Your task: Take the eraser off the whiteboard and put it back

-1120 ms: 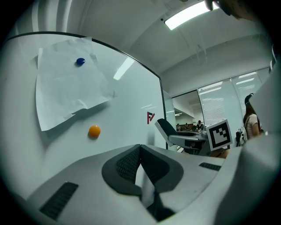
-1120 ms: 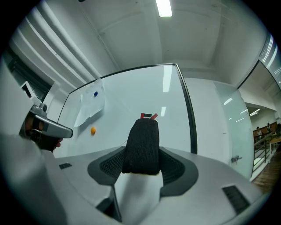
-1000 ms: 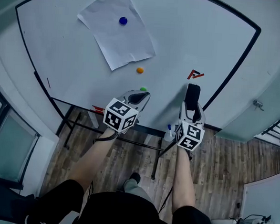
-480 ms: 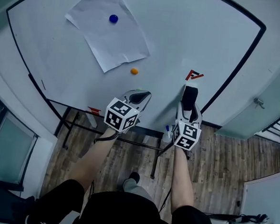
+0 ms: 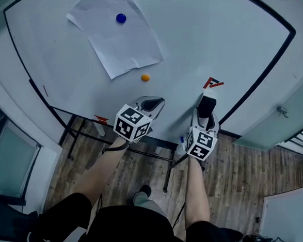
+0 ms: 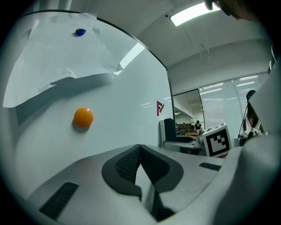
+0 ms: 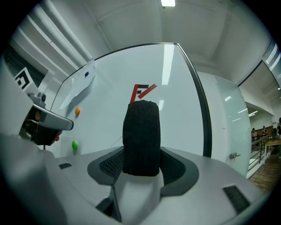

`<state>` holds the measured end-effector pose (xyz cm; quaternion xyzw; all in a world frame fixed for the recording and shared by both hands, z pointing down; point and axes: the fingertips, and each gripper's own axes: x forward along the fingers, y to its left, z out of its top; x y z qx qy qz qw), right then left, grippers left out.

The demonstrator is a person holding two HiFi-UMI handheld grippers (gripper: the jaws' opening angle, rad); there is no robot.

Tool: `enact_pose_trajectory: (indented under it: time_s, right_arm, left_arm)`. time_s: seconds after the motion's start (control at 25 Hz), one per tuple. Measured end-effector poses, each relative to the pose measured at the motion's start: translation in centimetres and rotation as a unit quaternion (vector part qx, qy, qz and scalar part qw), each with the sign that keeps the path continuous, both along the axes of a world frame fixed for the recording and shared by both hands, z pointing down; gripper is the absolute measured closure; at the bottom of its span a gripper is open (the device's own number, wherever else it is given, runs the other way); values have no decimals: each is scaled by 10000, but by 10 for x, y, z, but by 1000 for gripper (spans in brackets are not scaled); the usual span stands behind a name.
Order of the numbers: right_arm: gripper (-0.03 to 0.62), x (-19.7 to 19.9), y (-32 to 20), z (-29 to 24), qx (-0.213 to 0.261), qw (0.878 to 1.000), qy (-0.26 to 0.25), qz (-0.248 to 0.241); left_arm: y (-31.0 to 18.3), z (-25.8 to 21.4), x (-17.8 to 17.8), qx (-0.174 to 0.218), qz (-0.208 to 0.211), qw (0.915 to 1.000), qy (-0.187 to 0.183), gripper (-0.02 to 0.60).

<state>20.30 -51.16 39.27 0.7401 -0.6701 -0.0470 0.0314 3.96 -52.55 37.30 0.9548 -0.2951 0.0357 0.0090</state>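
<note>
The black eraser (image 5: 208, 103) (image 7: 141, 136) stands upright between the jaws of my right gripper (image 5: 207, 108) (image 7: 141, 166), which is shut on it. It is held close in front of the whiteboard (image 5: 209, 39), just under a red and black logo magnet (image 5: 212, 83) (image 7: 141, 91). My left gripper (image 5: 151, 103) (image 6: 139, 165) hangs beside it on the left, shut, with nothing between its pads. It too faces the board, below an orange magnet (image 5: 145, 77) (image 6: 83, 117).
A sheet of paper (image 5: 116, 38) is pinned high on the board by a blue magnet (image 5: 121, 18). A green magnet (image 7: 74, 145) sits low on the board. A red marker (image 5: 101, 119) lies on the board's tray. A door with a handle (image 5: 281, 111) is at the right.
Both grippers have drifted slightly downward along the board. The green magnet that showed beside the left gripper is now covered by it. The eraser stays in the right gripper.
</note>
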Motion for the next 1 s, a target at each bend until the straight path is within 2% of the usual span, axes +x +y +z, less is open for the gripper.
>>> enact_pose_trajectory:
  time_s: [0.64,1.0]
  right_arm:
    - [330,2,-6,7,-125,9999,-54,-59]
    - [327,-4,17,8,-110,9995,-176,-258]
  left_arm:
    - [1,4,-6,-43,-66,10000,-3,560]
    - [20,4,-11,-51,-93,9999,-17,560]
